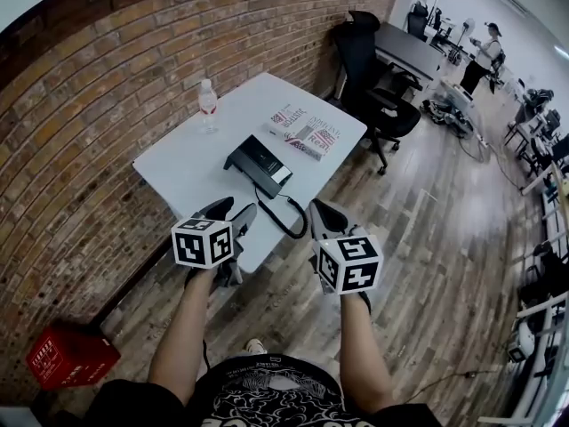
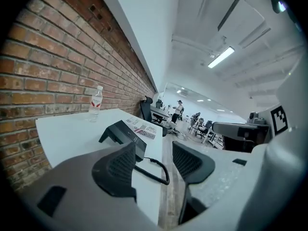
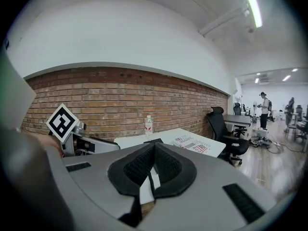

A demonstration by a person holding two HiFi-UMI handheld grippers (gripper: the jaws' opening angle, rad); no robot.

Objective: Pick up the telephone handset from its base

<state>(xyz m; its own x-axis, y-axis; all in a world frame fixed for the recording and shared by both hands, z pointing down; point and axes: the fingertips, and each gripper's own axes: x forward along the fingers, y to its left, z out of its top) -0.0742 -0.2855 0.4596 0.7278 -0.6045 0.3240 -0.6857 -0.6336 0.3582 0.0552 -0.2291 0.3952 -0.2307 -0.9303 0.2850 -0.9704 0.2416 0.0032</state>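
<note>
Little writing can be read: the folded newspaper [image 1: 304, 132] at the upper right of the white surface [image 1: 178, 163] carries heavy red and black headline type too blurred to make out with any certainty. The water bottle [image 1: 207, 103] near the brick wall wears a red label whose print is too small, as is the white lettering on the red crate [image 1: 69, 356] on the floor at lower left. The marker cube [image 1: 203, 242] on the left gripper [image 1: 233, 212] and its twin on the right gripper [image 1: 322, 213] show only black-and-white square patterns. The left gripper's fingers [image 2: 120, 165] stand wide apart with nothing between them, short of the surface's near edge. The right gripper's fingers [image 3: 168, 170] are closed together, empty. The telephone handset [image 1: 244, 163] lies on its base [image 1: 271, 163] at the middle of the surface, black on black, its coiled cord [image 1: 286, 221] looping off the near edge.
</note>
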